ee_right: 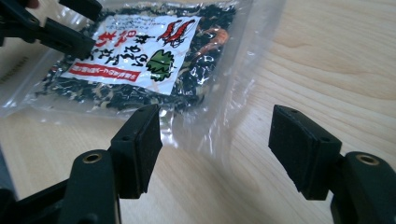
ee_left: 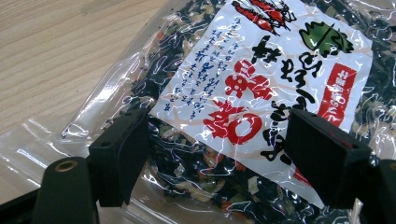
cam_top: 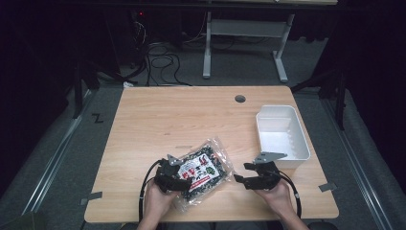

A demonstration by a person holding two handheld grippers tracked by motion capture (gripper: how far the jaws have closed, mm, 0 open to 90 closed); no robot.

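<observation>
A clear bag of dark dried flakes (cam_top: 205, 168) with a white label in red and black print lies flat on the wooden table (cam_top: 167, 120), near its front edge. My left gripper (cam_top: 186, 181) is at the bag's near left corner. Its jaws stand open, one on each side of the label (ee_left: 261, 79), with the bag (ee_left: 196, 163) under and between them. My right gripper (cam_top: 242, 172) is open just right of the bag, its jaws pointing at the bag's crinkled clear edge (ee_right: 219, 112) without touching it. The left gripper's fingers (ee_right: 65, 35) rest on the bag's far side in the right gripper view.
A white rectangular bin (cam_top: 282, 134), nothing visible inside, stands on the table's right side, just beyond my right gripper. A round cable hole (cam_top: 240, 98) sits near the table's far edge. Cables and a desk frame (cam_top: 244, 43) are on the floor behind the table.
</observation>
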